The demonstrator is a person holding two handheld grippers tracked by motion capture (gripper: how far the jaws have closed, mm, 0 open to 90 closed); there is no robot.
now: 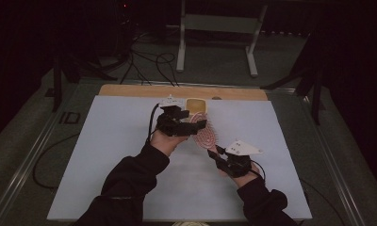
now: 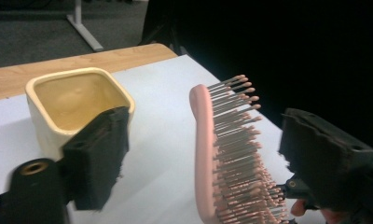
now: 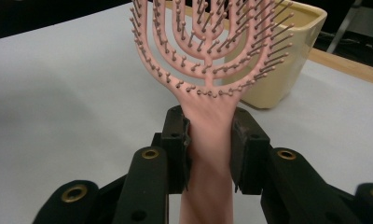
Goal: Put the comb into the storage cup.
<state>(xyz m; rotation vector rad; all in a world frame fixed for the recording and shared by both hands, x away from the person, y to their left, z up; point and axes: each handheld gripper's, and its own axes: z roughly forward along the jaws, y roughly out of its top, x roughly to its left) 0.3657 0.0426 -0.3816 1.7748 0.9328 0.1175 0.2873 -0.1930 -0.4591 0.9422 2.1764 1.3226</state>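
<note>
Right claw [image 3: 208, 140] pinches the pink hairbrush [image 3: 208, 60] by its handle, above the table [image 1: 106, 141]; left claw [image 2: 198, 158] spread around the brush head, pads clear; yellow cup [image 2: 72, 100] just beyond.

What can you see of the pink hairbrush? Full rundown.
The pink hairbrush looks like plastic, with an open, branching vented head and thin dark bristles tipped with pink balls. Its handle sits clamped between the pads of the right gripper, which holds it off the white table cover. In the left gripper view the head stands edge-on between the open jaws of the left gripper, touching neither pad. A yellow square cup stands just behind it.
</note>
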